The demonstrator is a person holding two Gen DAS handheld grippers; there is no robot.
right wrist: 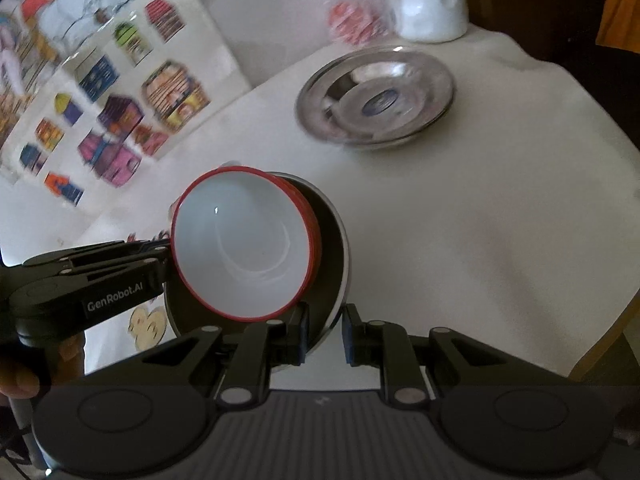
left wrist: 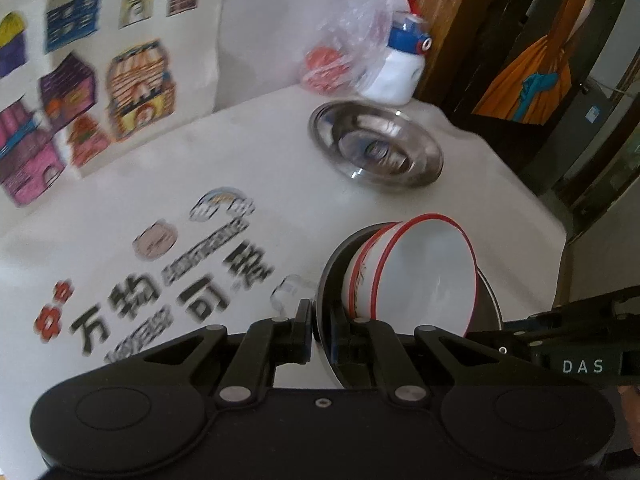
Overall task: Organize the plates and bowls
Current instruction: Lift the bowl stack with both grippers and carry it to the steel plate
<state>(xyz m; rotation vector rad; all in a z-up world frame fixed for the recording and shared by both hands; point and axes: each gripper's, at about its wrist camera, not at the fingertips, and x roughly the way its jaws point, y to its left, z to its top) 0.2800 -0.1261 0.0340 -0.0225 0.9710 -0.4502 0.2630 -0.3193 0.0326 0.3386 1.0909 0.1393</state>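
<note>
A dark plate with a metal rim [left wrist: 326, 280] [right wrist: 334, 240] is tilted up above the table, with stacked white bowls with red rims [left wrist: 424, 272] [right wrist: 240, 240] resting in it. My left gripper [left wrist: 322, 332] is shut on the plate's edge; its body shows at the left of the right wrist view [right wrist: 166, 256]. My right gripper [right wrist: 326, 334] has its fingers on either side of the plate's opposite edge, with a gap at the right finger. A steel plate [left wrist: 376, 146] [right wrist: 376, 96] lies flat further back on the table.
The white table [left wrist: 240, 168] [right wrist: 500, 220] has printed pictures and lettering. A white jar with a blue and red lid [left wrist: 400, 68] [right wrist: 432, 4] and a clear plastic bag [left wrist: 348, 40] stand behind the steel plate. The table edge runs at the right.
</note>
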